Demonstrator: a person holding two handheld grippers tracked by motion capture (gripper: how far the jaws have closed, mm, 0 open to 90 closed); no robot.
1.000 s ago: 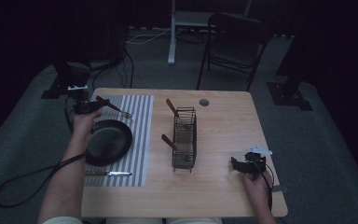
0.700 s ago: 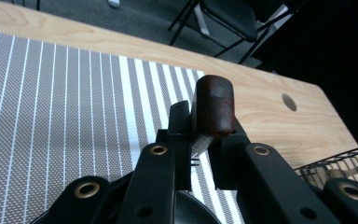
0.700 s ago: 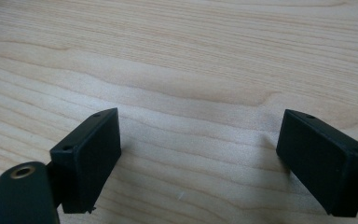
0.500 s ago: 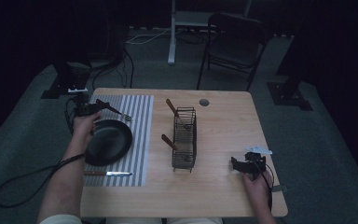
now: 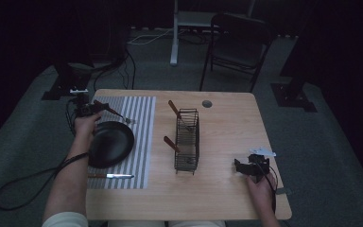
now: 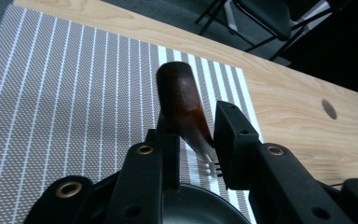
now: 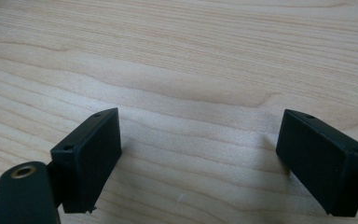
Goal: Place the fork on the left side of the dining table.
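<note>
Brown-handled fork [image 6: 185,105] — tilted, tines down on the striped placemat [image 6: 65,93], just beside the black plate [image 5: 109,143].

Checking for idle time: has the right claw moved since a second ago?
No. The right claw sits at the same spot on the table, with the same gap to the wire rack.

Bare table [image 5: 227,184] lies open around the wire rack [image 5: 187,141]; plate [image 5: 109,143] and knife [image 5: 111,176] crowd the striped mat [image 5: 142,118]

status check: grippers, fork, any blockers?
Left gripper jaws just easing open around brown wooden-handled fork over striped placemat. Right gripper open, idle. Nothing blocking.
</note>
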